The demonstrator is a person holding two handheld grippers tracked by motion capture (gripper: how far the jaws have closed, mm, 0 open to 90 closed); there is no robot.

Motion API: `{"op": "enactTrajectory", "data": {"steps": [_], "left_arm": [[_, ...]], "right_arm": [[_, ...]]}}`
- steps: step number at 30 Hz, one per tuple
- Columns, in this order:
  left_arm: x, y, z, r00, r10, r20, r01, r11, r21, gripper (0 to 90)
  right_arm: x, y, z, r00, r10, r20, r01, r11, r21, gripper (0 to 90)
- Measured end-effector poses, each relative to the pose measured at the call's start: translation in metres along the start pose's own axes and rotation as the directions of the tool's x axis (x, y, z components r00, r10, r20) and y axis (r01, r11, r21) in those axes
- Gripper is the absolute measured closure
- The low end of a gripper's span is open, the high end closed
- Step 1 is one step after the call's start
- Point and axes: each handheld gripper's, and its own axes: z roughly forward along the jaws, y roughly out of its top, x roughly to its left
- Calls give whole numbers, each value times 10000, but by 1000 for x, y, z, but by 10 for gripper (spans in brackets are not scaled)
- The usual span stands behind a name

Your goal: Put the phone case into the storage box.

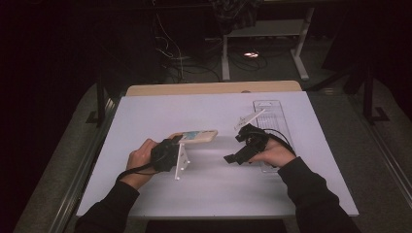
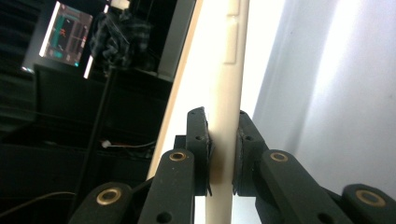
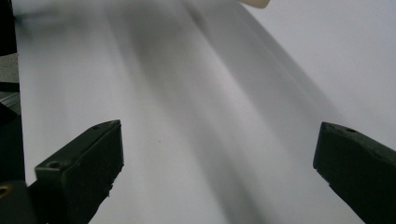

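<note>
A phone in a cream case [image 1: 197, 136] hangs level above the white table [image 1: 214, 194], with my left gripper [image 1: 175, 145] shut on its near end. In the left gripper view both pads press on the phone's thin edge [image 2: 226, 93], and my left gripper [image 2: 223, 158] holds it on its side. Just below the phone stands a white stand [image 1: 182, 162]. To the right my right gripper [image 1: 235, 144] is open, its jaws facing left toward the phone. The right gripper view has my right gripper [image 3: 215, 163] wide apart over bare table, and a cream corner of the phone [image 3: 254, 2] at the top edge.
A clear plastic package [image 1: 269, 109] lies at the right rear of the table, and a white flat piece [image 1: 250, 119] leans beside it, just behind my right hand. A wooden board edge [image 1: 214, 88] runs along the back. Dark floor, cables and desk legs lie beyond.
</note>
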Motion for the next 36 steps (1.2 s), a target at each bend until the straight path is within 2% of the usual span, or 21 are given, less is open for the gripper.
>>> {"op": "enactTrajectory", "data": {"steps": [1, 3, 5, 7, 11, 15, 18, 19, 23, 24, 25, 26, 28, 30, 31, 33, 34, 36], "left_arm": [[2, 0, 0, 9989, -434, 161, 434, 9991, -27, 801], [4, 0, 0, 9967, -768, 278, 769, 9970, -51, 801], [7, 0, -1, 9937, -1019, 461, 1018, 9948, 41, 801], [9, 0, -1, 9902, -1277, 569, 1276, 9918, 43, 801], [12, -2, 0, 9768, -1940, 905, 1953, 9807, -55, 801], [14, -2, 1, 9649, -2375, 1120, 2392, 9710, -12, 801], [14, -3, 2, 9477, -2874, 1386, 2885, 9574, 128, 801], [15, -3, 3, 9382, -3131, 1477, 3146, 9491, 132, 801], [18, -4, 4, 9120, -3731, 1705, 3740, 9270, 283, 801], [20, -4, 3, 9093, -3762, 1782, 3763, 9259, 341, 801], [21, -5, 4, 8979, -3988, 1862, 3993, 9161, 361, 801], [22, -5, 3, 8932, -4071, 1907, 4077, 9123, 381, 801], [24, -7, 4, 8784, -4335, 2014, 4355, 8994, 364, 801], [26, -9, 4, 8603, -4616, 2165, 4641, 8848, 423, 801], [27, -9, 4, 8547, -4700, 2204, 4726, 8801, 443, 801], [28, -11, 5, 8368, -4975, 2285, 4998, 8646, 519, 801], [30, -12, 5, 8316, -5038, 2338, 5060, 8608, 551, 800], [31, -13, 5, 8101, -5328, 2447, 5351, 8424, 631, 800]], "right_arm": [[0, 0, 0, 10000, -35, -5, 35, 10000, -15, 10], [0, 0, 0, 10000, -13, -9, 13, 10000, -56, 11], [3, 1, -1, 9994, 315, -161, -317, 9995, -78, 10], [2, 1, -1, 9994, 309, -143, -311, 9995, -83, 10], [3, 1, -2, 9995, 294, -136, -296, 9995, -130, 11], [2, 1, -2, 9995, 300, -140, -302, 9995, -137, 10], [3, 1, -2, 9994, 316, -148, -318, 9994, -110, 10], [3, 1, -2, 9993, 333, -146, -334, 9994, -106, 10], [2, 1, -2, 9994, 313, -124, -314, 9995, -99, 10], [2, 1, -2, 9995, 298, -124, -300, 9995, -112, 11], [2, 1, -2, 9995, 297, -120, -298, 9995, -116, 10], [2, 1, -2, 9994, 314, -138, -315, 9994, -124, 10], [2, 1, -2, 9994, 304, -140, -306, 9995, -123, 10], [2, 1, -1, 9994, 318, -115, -319, 9994, -100, 10], [2, 1, -1, 9995, 309, -114, -310, 9995, -85, 10], [2, 1, -1, 9995, 311, -95, -311, 9995, -81, 10], [2, 1, -1, 9994, 322, -119, -324, 9994, -99, 10], [2, 1, -2, 9995, 309, -111, -311, 9995, -108, 10]]}}
